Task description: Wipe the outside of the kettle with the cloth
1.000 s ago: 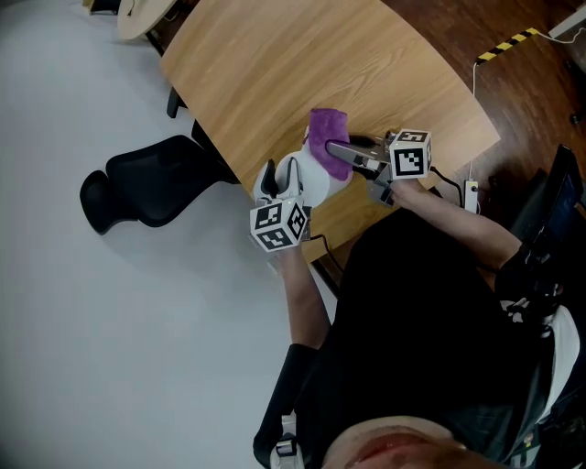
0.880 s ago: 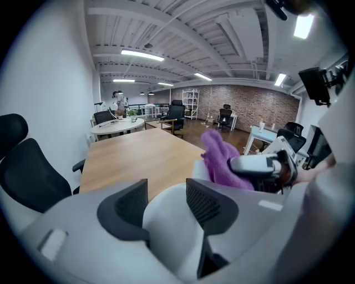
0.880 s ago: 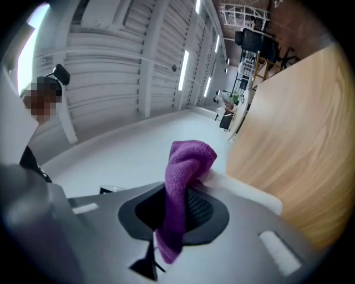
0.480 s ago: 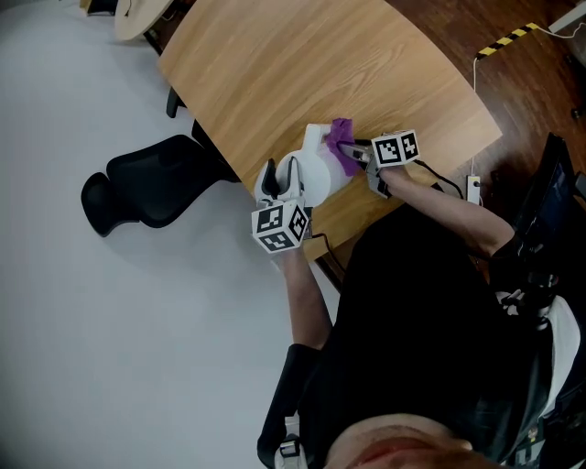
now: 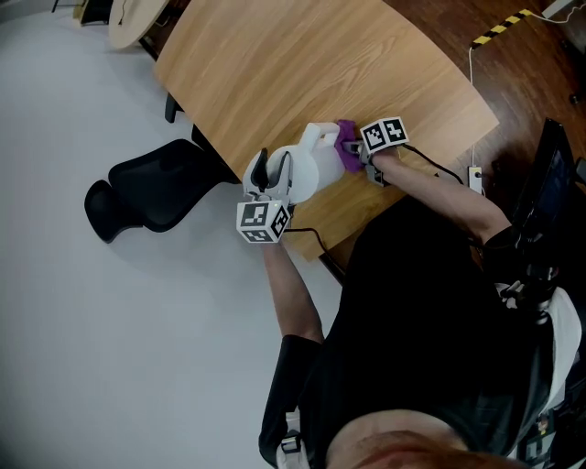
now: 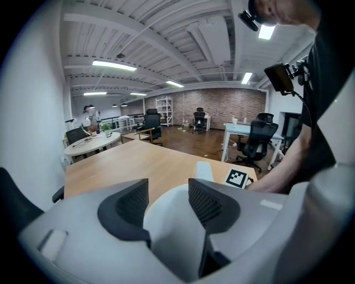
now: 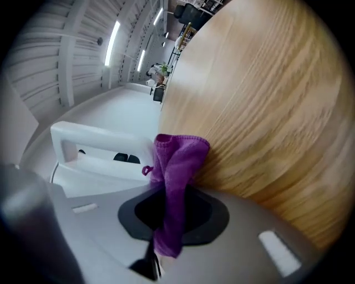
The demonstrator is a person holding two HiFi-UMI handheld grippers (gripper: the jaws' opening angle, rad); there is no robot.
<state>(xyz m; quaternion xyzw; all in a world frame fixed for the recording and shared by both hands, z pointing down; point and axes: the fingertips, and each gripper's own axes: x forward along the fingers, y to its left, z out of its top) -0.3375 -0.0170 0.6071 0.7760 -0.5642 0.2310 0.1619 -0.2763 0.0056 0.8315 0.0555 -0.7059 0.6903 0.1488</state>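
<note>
A white kettle (image 5: pixel 307 171) stands near the front edge of the wooden table (image 5: pixel 275 64). My left gripper (image 5: pixel 272 174) grips its left side. In the left gripper view the kettle's white body (image 6: pixel 169 222) fills the gap between both pads (image 6: pixel 206 202), and these jaws have just been opening. My right gripper (image 5: pixel 357 151) is shut on a purple cloth (image 5: pixel 346 147) against the kettle's right side, low by the tabletop. In the right gripper view the cloth (image 7: pixel 176 161) hangs from the shut jaws beside the kettle's white handle (image 7: pixel 94 150).
A black office chair (image 5: pixel 146 192) stands on the grey floor left of the table. A dark cable (image 5: pixel 444 169) runs along my right arm to a power strip (image 5: pixel 474 179) on the wooden floor. Yellow-black tape (image 5: pixel 499 27) marks the floor at the far right.
My right gripper has come down with the cloth from over the kettle's top to its right side. The left gripper has rolled a little and stayed on the kettle.
</note>
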